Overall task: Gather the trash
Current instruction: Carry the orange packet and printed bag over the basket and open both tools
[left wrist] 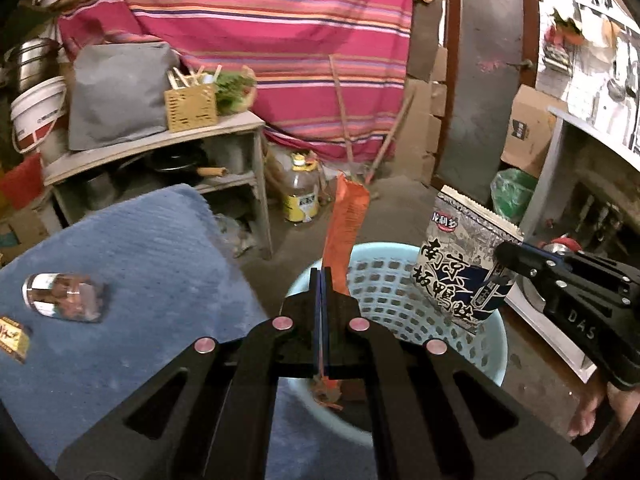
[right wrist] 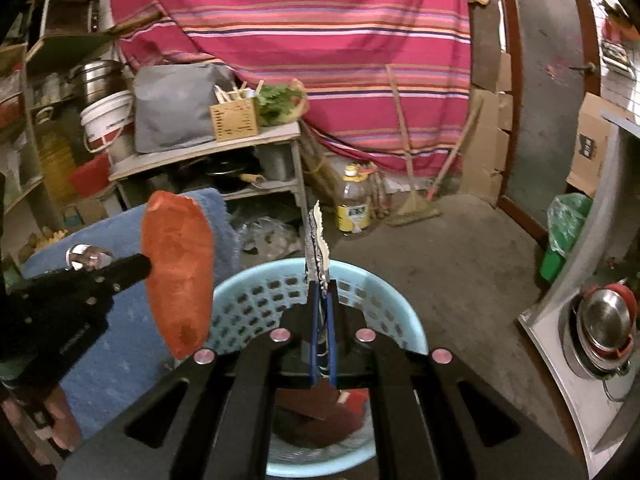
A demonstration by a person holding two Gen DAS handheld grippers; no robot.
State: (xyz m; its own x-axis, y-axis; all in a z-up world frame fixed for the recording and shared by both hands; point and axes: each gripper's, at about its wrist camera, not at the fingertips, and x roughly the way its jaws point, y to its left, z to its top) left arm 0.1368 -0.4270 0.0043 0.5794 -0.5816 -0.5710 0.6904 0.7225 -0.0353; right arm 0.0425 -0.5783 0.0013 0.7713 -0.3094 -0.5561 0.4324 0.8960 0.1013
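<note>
My left gripper [left wrist: 323, 276] is shut on an orange snack wrapper [left wrist: 346, 224], which stands upright above a light blue perforated basket [left wrist: 384, 300]. From the right wrist camera that same orange wrapper [right wrist: 178, 272] hangs flat beside the left gripper [right wrist: 138, 266]. My right gripper [right wrist: 320, 286] is shut on a grey and blue printed food bag [right wrist: 316, 240], seen edge-on over the basket [right wrist: 256, 304]. The left wrist camera catches the bag [left wrist: 460, 264] face-on, held by the right gripper [left wrist: 500, 252]. Dark red packaging lies in the basket's bottom [right wrist: 320, 408].
A blue cloth [left wrist: 132, 280] covers a surface at left, with a small glass bottle [left wrist: 60, 296] and a yellow packet [left wrist: 14, 338] on it. Behind stand a wooden shelf [left wrist: 160, 144], an oil jug [left wrist: 300, 192], brooms [right wrist: 412, 208] and a green bag [right wrist: 568, 216].
</note>
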